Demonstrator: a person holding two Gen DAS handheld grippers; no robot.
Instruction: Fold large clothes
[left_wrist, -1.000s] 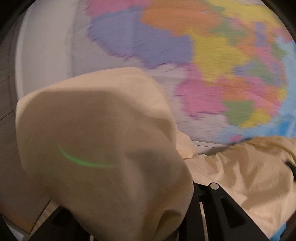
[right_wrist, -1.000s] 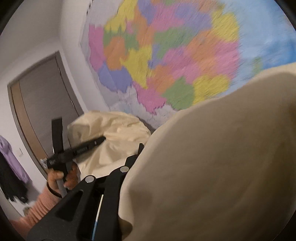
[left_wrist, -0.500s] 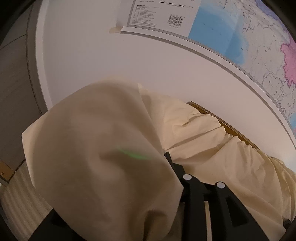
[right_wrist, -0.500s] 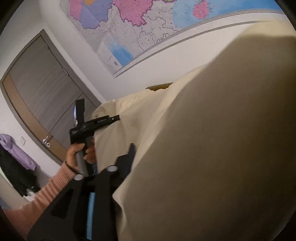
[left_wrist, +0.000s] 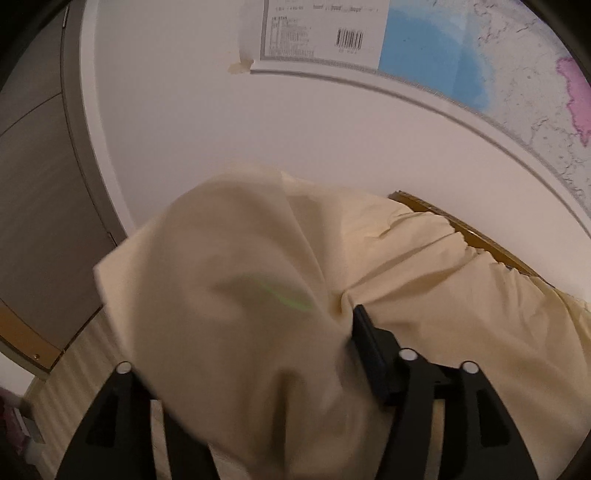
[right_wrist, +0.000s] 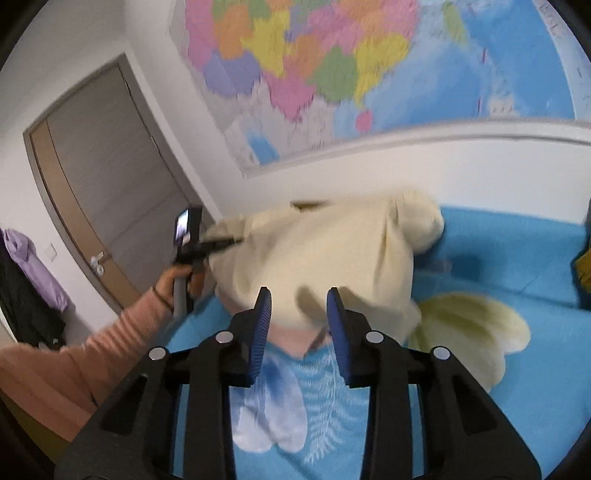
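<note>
Cream garment (right_wrist: 317, 254) pinched in left tongs (right_wrist: 221, 242), right tongs (right_wrist: 298, 295) spread, blue bedspread (right_wrist: 517, 258) only in right view

Cream garment (left_wrist: 258, 314) draped over L gripper (left_wrist: 314, 350).

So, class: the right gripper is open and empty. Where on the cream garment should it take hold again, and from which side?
Probably the near hem of the cream garment, just beyond the right gripper. That edge hangs loose above the blue bedspread, so the open fingers can slide straight forward around it. The left gripper grips the far-left end.
</note>
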